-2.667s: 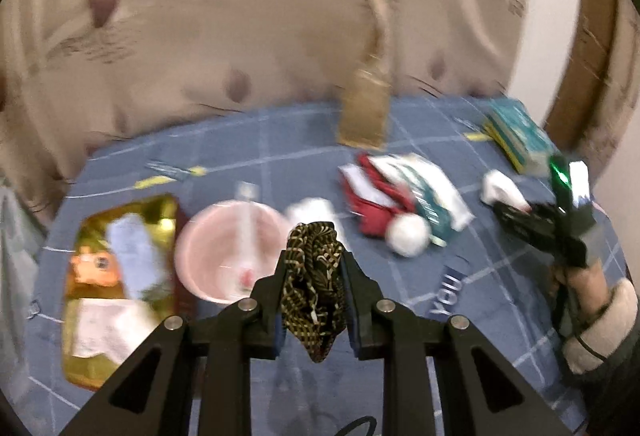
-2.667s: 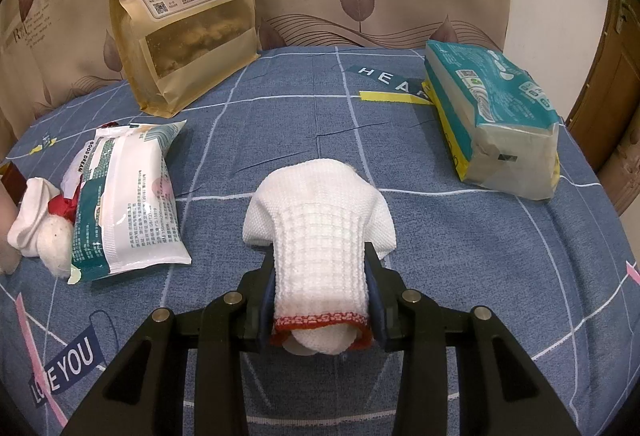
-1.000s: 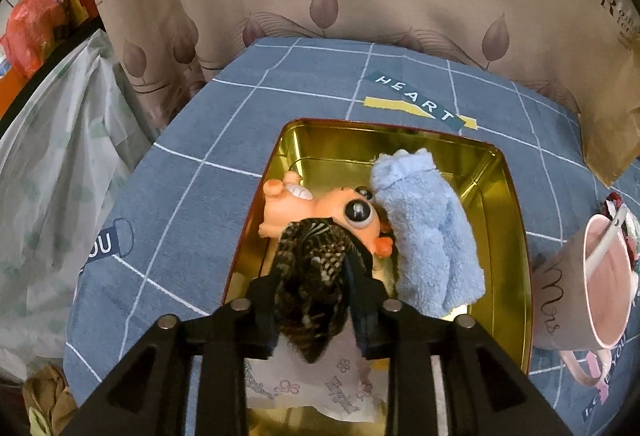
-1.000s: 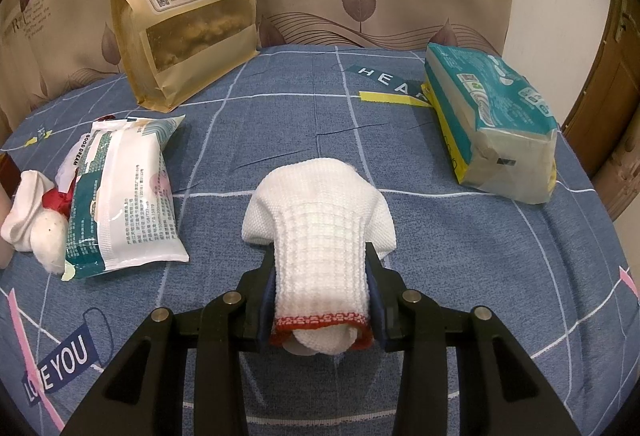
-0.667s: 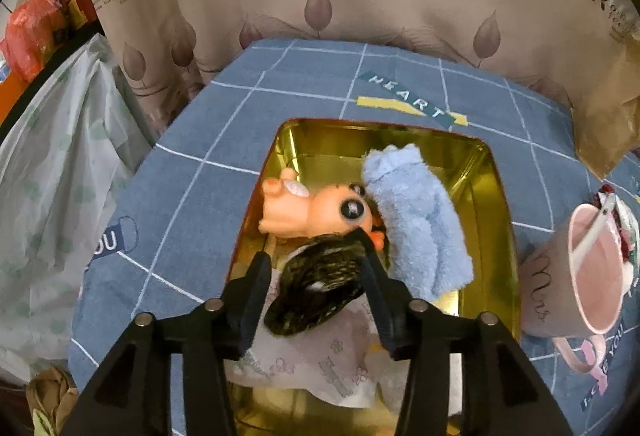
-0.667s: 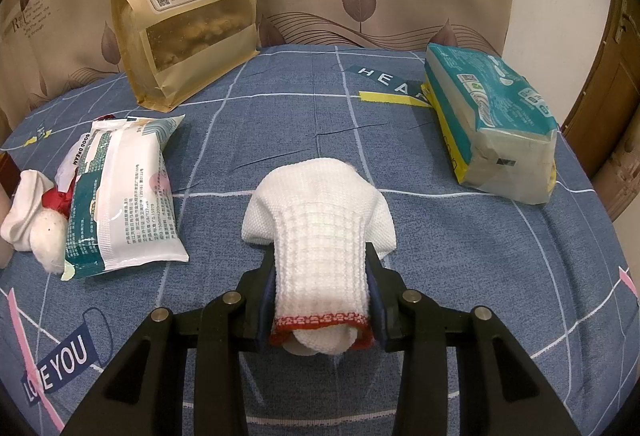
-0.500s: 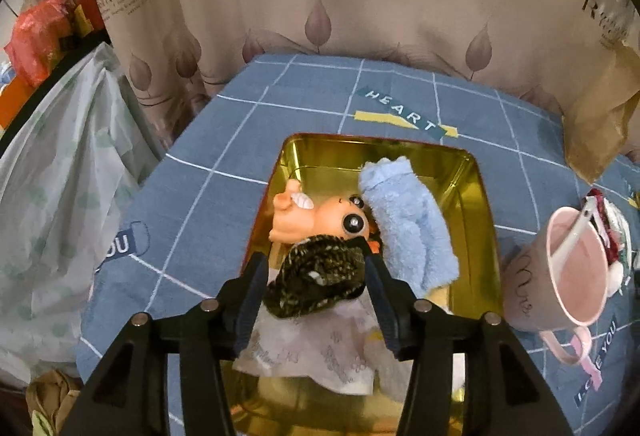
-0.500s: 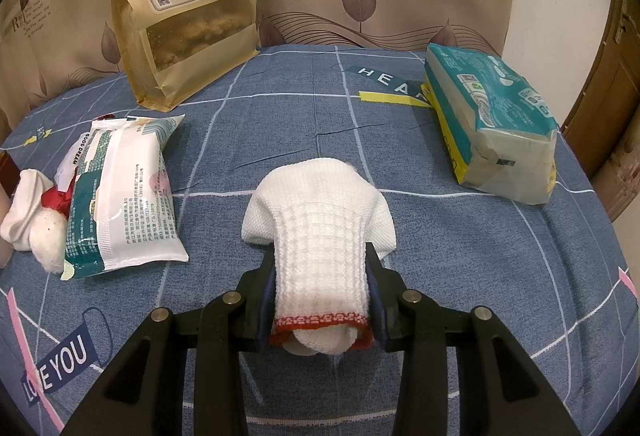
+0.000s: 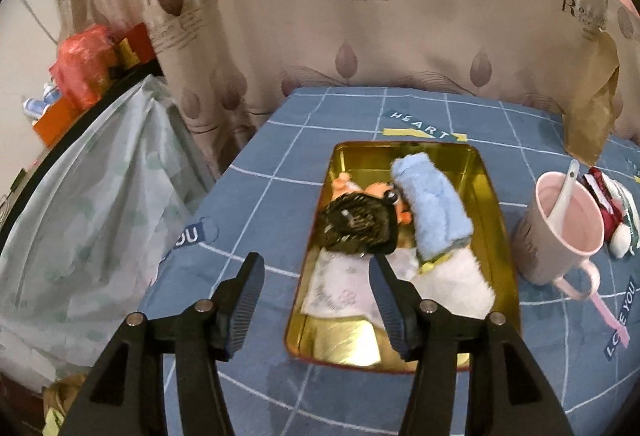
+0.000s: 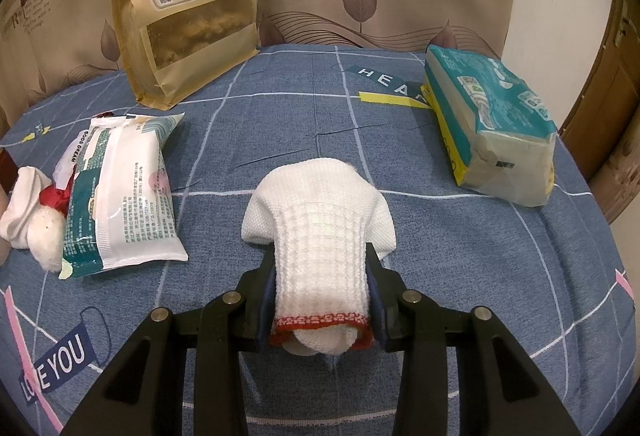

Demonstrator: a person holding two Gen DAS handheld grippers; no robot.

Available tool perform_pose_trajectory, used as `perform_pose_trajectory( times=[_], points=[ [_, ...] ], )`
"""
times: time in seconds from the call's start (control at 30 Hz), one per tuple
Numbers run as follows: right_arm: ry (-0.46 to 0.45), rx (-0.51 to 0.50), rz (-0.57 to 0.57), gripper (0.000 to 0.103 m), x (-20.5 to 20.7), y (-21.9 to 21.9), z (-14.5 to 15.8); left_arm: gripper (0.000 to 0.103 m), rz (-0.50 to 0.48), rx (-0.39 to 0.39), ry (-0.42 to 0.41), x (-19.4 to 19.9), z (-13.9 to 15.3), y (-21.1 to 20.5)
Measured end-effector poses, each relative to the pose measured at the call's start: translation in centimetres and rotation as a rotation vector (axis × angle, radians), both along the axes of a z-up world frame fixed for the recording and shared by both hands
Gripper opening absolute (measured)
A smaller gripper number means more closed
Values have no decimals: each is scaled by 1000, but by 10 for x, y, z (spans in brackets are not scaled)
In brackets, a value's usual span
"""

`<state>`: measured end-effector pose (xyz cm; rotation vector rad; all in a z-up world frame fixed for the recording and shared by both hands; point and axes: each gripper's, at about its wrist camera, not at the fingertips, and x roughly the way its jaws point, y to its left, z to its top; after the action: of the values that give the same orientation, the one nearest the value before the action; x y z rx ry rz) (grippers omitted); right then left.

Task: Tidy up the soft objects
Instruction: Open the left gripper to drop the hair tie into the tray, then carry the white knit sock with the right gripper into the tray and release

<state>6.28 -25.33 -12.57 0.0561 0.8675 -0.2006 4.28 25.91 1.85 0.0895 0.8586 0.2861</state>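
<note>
— Where is the dark patterned cloth (image 9: 356, 226)?

— In the gold tin (image 9: 502, 244), lying on the orange toy (image 9: 366, 191) and touching the blue towel (image 9: 430, 211). My left gripper (image 9: 316, 278) hangs above the tin's near left side, jaws wide apart, holding nothing.

— And your other one?

— My right gripper (image 10: 322, 276) is clamped on the white knitted sock (image 10: 320, 220), low over the tablecloth (image 10: 460, 276), ready to carry, I judge.

— Room in the tin?

— Only near the front rim. The pink mug (image 9: 560, 232) stands just beside its right wall, so I'd come in from above.
</note>
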Motion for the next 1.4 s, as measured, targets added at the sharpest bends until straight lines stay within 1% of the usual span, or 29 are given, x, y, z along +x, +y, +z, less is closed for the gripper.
perform_pose_trajectory(
  times=[0.17,0.43,0.53,0.67,0.77,0.9,1.07,1.27,1.4],
  points=[
    [0,-21,-1,31,-1,3,2,56,47,-53,11,-4,-10,17],
    [-7,-18,-4,28,-2,11,10,56,98,-124,-28,-10,-9,37],
    [-24,-22,9,28,-3,20,20,56,110,-134,-21,-9,-13,41],
    [-64,-26,55,28,-1,39,44,56,126,-149,-10,-8,-17,46],
    [-95,-20,102,28,2,58,62,56,136,-160,-18,-9,-17,49],
    [-138,-12,206,28,7,101,88,56,155,-174,-19,-10,-18,54],
    [-167,21,338,28,12,156,109,56,194,-189,-32,-14,-17,64],
    [-165,51,516,28,11,239,119,56,250,-211,-47,-19,-16,77],
    [-167,69,622,28,9,289,121,56,279,-230,-58,-22,-16,85]
  ],
)
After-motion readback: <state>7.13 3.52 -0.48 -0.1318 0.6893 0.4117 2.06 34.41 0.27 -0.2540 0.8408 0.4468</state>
